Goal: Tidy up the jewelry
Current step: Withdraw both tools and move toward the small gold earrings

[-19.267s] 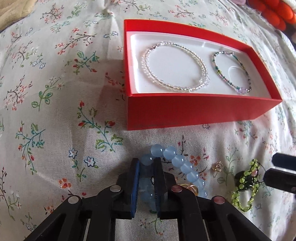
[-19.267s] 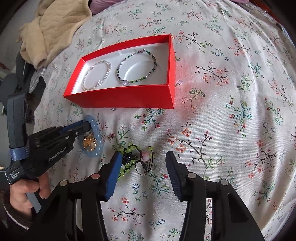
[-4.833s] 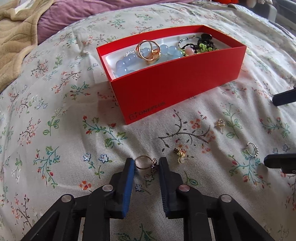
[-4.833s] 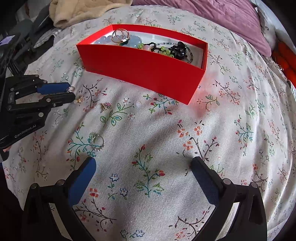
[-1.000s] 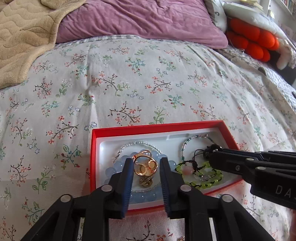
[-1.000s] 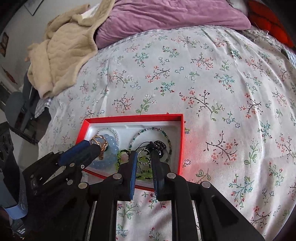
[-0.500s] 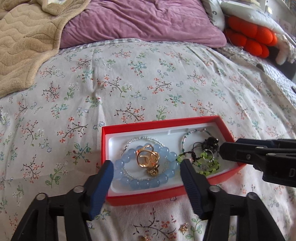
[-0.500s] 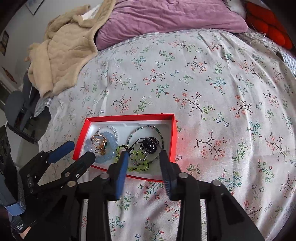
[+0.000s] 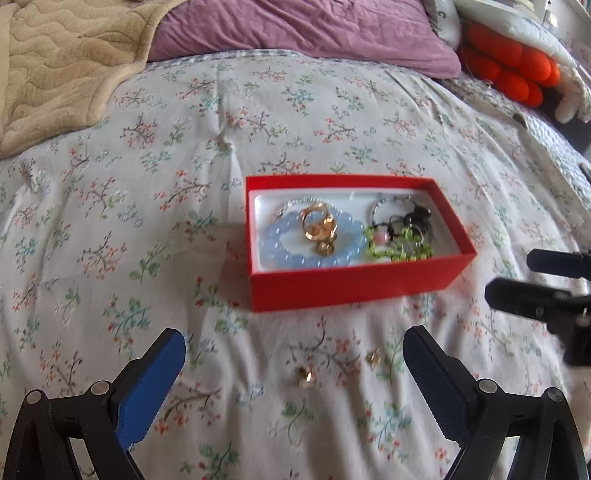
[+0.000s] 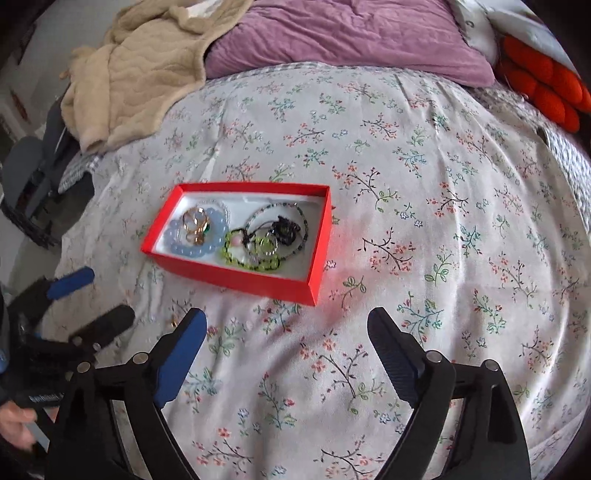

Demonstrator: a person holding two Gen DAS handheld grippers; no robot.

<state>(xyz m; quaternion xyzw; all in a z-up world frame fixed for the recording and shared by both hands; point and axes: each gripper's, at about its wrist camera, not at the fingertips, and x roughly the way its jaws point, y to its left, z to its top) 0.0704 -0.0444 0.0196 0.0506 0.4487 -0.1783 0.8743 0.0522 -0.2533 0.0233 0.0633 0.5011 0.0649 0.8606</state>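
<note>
A red box (image 9: 351, 284) (image 10: 236, 277) sits on the floral bedspread. It holds a blue bead bracelet (image 9: 280, 247) (image 10: 218, 225), gold rings (image 9: 317, 225) (image 10: 194, 221), a green bead bracelet (image 9: 399, 247) (image 10: 266, 258) and dark cords (image 9: 417, 216). Two small gold pieces (image 9: 306, 374) (image 9: 373, 356) lie on the cover in front of the box. My left gripper (image 9: 293, 360) is open and empty, just behind those pieces. My right gripper (image 10: 286, 338) is open and empty, in front of the box's right end. Each gripper shows in the other's view, the right one (image 9: 532, 280) and the left one (image 10: 92, 295).
A beige blanket (image 9: 62, 62) (image 10: 140, 66) and a purple pillow (image 9: 295, 26) (image 10: 343, 33) lie at the back. An orange plush (image 9: 509, 66) (image 10: 546, 88) is at the back right. The bed's left edge drops off by a dark chair (image 10: 33, 177).
Both grippers opened wide and pulled back from the box toward me. The rings they held now lie in the box.
</note>
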